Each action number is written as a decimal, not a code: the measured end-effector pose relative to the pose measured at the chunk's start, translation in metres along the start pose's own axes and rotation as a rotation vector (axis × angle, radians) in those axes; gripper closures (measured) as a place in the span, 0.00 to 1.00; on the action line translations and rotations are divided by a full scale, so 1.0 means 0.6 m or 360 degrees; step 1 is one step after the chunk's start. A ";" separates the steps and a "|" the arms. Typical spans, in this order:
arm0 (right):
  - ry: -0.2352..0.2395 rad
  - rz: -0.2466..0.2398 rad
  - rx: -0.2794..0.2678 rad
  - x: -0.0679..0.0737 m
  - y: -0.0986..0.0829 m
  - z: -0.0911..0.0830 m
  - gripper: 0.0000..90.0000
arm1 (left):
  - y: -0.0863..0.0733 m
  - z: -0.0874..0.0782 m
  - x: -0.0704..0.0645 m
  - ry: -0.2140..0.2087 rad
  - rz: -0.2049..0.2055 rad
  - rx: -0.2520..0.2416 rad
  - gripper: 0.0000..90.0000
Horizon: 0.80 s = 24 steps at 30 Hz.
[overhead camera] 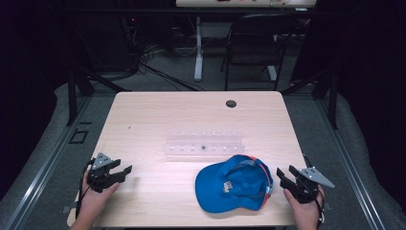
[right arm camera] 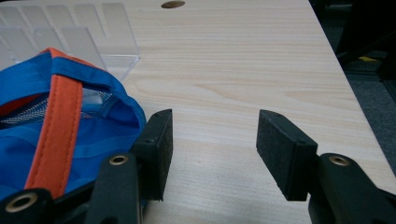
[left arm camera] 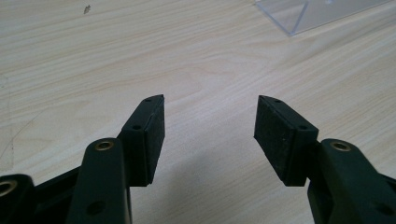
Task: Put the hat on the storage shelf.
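A blue cap [overhead camera: 234, 183] with orange trim lies on the table near the front, right of centre; its orange back strap [right arm camera: 55, 135] is close to my right gripper. Behind the cap stands a clear plastic rack [overhead camera: 205, 143], whose corner [left arm camera: 308, 14] also shows in the left gripper view. My left gripper [overhead camera: 125, 171] rests open at the front left over bare wood [left arm camera: 210, 126], nothing between its jaws. At the cap's right edge my right gripper [overhead camera: 280, 174] is open too [right arm camera: 214, 140], its left jaw just beside the cap's rim.
The wooden table [overhead camera: 158, 115] has a dark cable hole [overhead camera: 231, 103] near its back edge. Beyond the table stand a black chair [overhead camera: 253, 43] and a white desk leg [overhead camera: 198, 48]. The table's right edge [right arm camera: 345, 84] is close to my right gripper.
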State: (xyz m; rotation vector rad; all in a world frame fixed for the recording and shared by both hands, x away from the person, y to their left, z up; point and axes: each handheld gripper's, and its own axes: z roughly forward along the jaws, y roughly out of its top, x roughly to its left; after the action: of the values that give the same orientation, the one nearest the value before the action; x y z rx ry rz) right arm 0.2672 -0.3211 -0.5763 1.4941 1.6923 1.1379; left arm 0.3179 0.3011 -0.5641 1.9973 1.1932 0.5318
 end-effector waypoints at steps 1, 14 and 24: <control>0.0000 0.0003 -0.0005 0.000 0.000 0.001 0.52 | 0.000 0.000 0.000 0.0000 0.0005 0.0003 0.48; 0.0043 0.0022 0.0219 0.015 0.034 0.001 0.55 | -0.005 -0.014 -0.003 0.0017 -0.0007 -0.0011 0.48; 0.0205 -0.0023 0.0507 0.002 0.081 -0.005 0.62 | -0.006 -0.009 -0.003 0.0013 0.0000 0.0020 0.48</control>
State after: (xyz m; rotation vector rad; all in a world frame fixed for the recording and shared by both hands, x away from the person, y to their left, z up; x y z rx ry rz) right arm 0.2869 -0.3209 -0.5316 1.6215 2.0455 1.0097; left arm 0.3113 0.3026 -0.5637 2.0076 1.2044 0.5337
